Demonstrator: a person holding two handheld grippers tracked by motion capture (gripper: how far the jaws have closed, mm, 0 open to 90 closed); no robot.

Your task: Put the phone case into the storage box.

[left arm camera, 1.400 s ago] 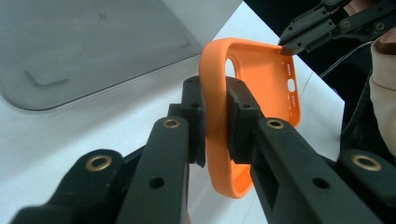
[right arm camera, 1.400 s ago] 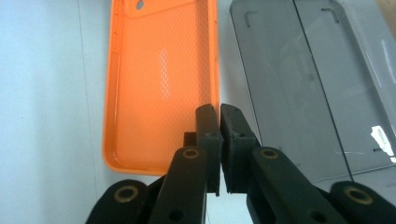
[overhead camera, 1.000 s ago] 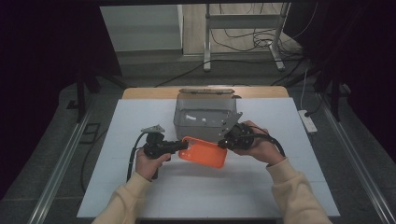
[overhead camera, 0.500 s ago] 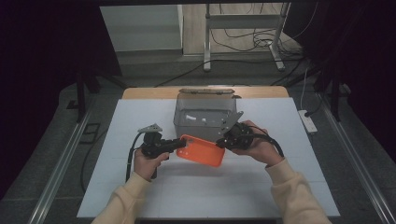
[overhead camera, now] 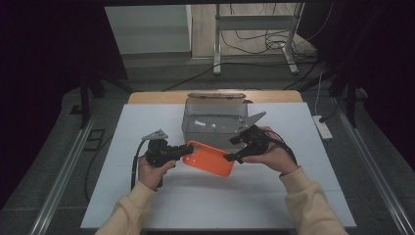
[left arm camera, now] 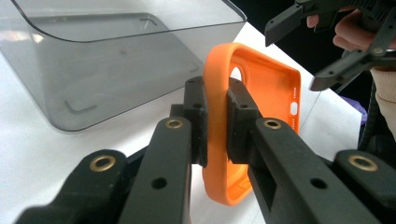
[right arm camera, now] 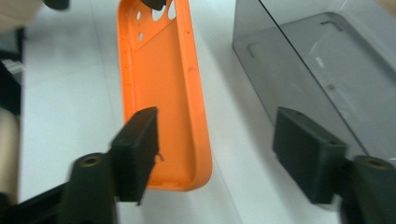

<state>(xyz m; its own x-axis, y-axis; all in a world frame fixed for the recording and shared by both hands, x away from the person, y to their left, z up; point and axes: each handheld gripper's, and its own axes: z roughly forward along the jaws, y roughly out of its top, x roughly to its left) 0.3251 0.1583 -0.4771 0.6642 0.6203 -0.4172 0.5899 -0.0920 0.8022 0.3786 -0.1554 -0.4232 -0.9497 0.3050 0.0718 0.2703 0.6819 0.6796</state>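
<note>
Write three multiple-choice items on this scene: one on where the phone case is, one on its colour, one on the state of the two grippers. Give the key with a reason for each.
1. Where is the phone case?
A. inside the grey bin
B. between the two grippers, in front of the bin
C. on the floor

2. What colour is the case?
A. orange
B. blue
C. white

3. How do the grippers stand?
A. both open
B. left open, right shut on the case
C. left shut on the case, right open

Key: B, since the high view shows the case between the left gripper and the right gripper, on the person's side of the grey bin. A, since it is orange in every view. C, since the left gripper view shows jaws clamping the case's edge, while the right gripper's jaws stand wide apart.
</note>
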